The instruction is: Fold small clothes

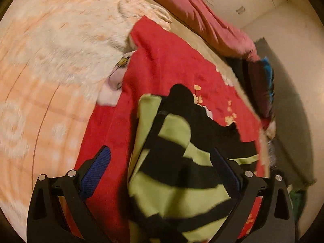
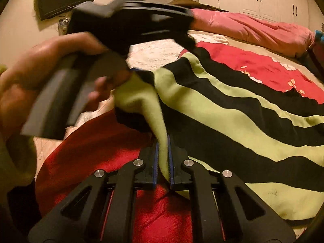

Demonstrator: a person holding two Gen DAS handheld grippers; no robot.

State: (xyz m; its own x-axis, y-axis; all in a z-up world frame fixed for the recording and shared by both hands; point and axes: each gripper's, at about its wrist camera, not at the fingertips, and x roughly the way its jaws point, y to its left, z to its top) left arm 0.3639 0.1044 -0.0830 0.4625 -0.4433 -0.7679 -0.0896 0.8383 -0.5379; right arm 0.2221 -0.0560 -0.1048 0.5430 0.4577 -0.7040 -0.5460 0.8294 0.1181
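Here the striped garment (image 1: pixel 176 174), lime green with black bands, is spread over a red blanket (image 1: pixel 162 64) on the bed, presumably so that a flat, soft surface is available for folding. To the left of the blanket a peach and white fleece cover (image 1: pixel 50 64) is seen, and a pink quilt (image 2: pixel 253 28) is bunched along the far side.

The left gripper (image 1: pixel 162 170) is held above the near part of the garment with its jaws spread wide; the blue pads (image 1: pixel 95 172) stand well apart and no cloth is pinched between them. It appears to be poised for a fresh hold on the fabric, although motion blur makes it impossible to tell whether the cloth is touched. In the right wrist view this tool is seen raised and tilted across the upper left, gripped in the person's left hand (image 2: pixel 36 77).

The right gripper (image 2: pixel 162 162) is closed on a green fold of the garment, which is lifted into a ridge between the two fingers. This hold is judged to anchor one edge while the other edge is taken. The tool is pointed low along the bed.
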